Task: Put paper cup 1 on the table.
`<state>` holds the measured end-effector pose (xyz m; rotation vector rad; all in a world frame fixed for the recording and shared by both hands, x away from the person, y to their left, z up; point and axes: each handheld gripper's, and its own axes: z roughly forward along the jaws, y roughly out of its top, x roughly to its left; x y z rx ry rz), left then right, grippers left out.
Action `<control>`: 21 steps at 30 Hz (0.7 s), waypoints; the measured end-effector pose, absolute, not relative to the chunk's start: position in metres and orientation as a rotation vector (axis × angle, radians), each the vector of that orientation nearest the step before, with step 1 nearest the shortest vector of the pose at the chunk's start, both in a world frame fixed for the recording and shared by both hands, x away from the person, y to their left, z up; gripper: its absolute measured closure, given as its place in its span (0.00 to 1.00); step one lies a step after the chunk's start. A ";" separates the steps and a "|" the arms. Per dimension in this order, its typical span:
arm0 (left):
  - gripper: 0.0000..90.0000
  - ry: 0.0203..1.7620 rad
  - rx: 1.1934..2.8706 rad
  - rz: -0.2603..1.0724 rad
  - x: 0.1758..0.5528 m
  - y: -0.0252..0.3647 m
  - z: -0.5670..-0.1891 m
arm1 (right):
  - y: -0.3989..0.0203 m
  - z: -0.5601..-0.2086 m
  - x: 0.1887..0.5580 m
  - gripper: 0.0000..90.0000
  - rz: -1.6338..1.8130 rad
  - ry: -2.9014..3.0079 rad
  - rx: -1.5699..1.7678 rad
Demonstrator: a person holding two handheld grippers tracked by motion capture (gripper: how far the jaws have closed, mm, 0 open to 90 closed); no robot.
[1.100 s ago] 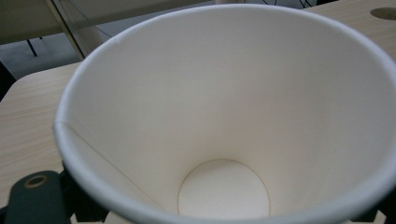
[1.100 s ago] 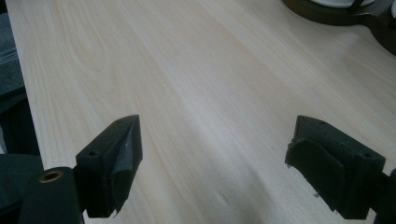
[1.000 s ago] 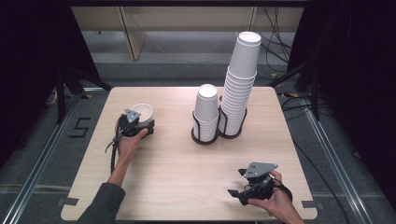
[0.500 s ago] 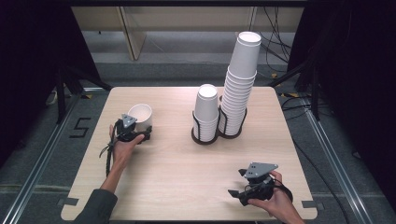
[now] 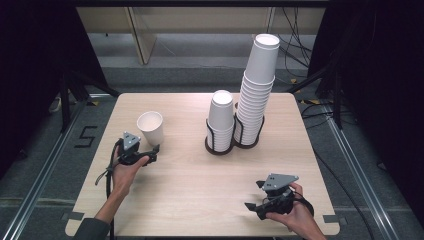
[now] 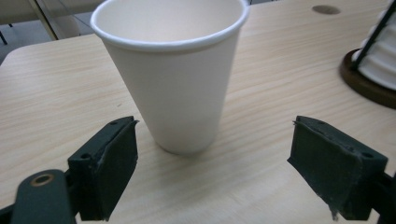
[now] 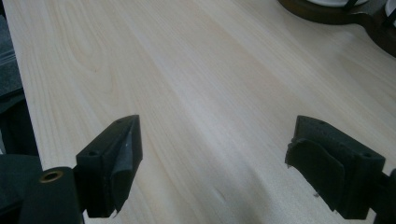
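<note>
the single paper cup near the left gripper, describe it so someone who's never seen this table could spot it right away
Start at the wooden table and find the dark holder near its middle, which carries two stacks of white cups. Look to the left side, just ahead of the left gripper. The single paper cup stands there alone, upright and mouth up, while the stacked ones sit mouth down.

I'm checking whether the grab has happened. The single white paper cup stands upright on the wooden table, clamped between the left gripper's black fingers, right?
Not quite. The single white paper cup does stand upright on the light wooden table, but it is not clamped: in the left gripper view the left gripper has its black fingers apart, short of the cup and clear of its wall.
</note>
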<state>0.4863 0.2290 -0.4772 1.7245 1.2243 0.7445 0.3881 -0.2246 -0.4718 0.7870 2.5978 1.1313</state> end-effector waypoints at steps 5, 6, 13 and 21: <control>0.16 1.185 1.705 0.733 0.459 0.223 -0.466 | -0.225 -0.471 0.389 0.20 1.130 2.592 0.790; 0.16 1.175 1.700 0.724 0.453 0.222 -0.464 | -0.225 -0.471 0.389 0.20 1.135 2.589 0.789; 0.16 1.127 1.682 0.682 0.423 0.209 -0.460 | -0.226 -0.471 0.389 0.20 1.136 2.588 0.789; 0.16 1.097 1.676 0.658 0.398 0.199 -0.465 | -0.227 -0.472 0.390 0.20 1.133 2.589 0.792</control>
